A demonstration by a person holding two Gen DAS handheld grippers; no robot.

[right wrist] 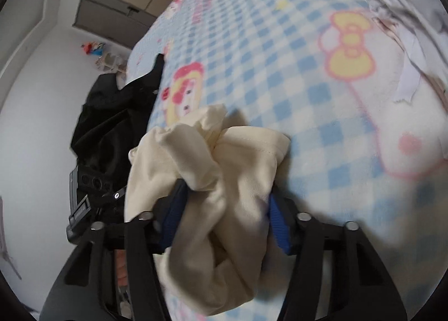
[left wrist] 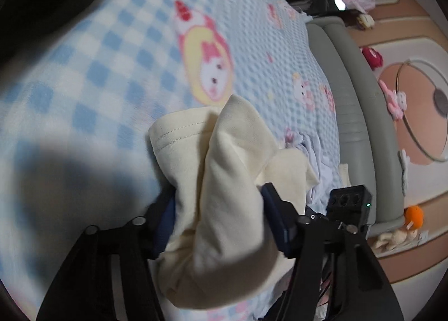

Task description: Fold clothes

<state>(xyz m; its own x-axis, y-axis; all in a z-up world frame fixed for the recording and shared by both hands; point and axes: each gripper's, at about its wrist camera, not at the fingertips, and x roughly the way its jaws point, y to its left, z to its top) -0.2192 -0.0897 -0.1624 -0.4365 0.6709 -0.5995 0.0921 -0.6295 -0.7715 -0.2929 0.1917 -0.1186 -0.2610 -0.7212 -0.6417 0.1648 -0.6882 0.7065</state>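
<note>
The cream garment (left wrist: 224, 181) is bunched into a thick wad over the bed, with a stitched hem showing on its upper edge. In the left wrist view it fills the gap of the left gripper (left wrist: 221, 217), whose blue pads sit at mid width against the folds on both sides, so it appears to be holding the cloth. The right gripper (right wrist: 226, 214) has the same garment (right wrist: 212, 195) crammed between its jaws, also at mid width, the pads pressed into the bundle. The other gripper's black body shows at the edge of each view, so the two are close together on the one piece.

The risk is judged to lie in the bunching: each gripper clamps several layers, not one clean edge, so a pull apart could drag hidden folds along and leave the cloth twisted instead of flat. A loose hold on so thick a wad could also let one side slip out.

Beneath lies a soft blue-and-white checked blanket (right wrist: 280, 49) printed with cartoon figures, which may ruck up under a dragged garment. A black garment (right wrist: 112, 113) hangs off the bed's edge, and white cloth (right wrist: 406, 41) is piled at the far side. A grey padded bed frame (left wrist: 350, 97) borders a pink play mat (left wrist: 406, 41) strewn with small toys.
</note>
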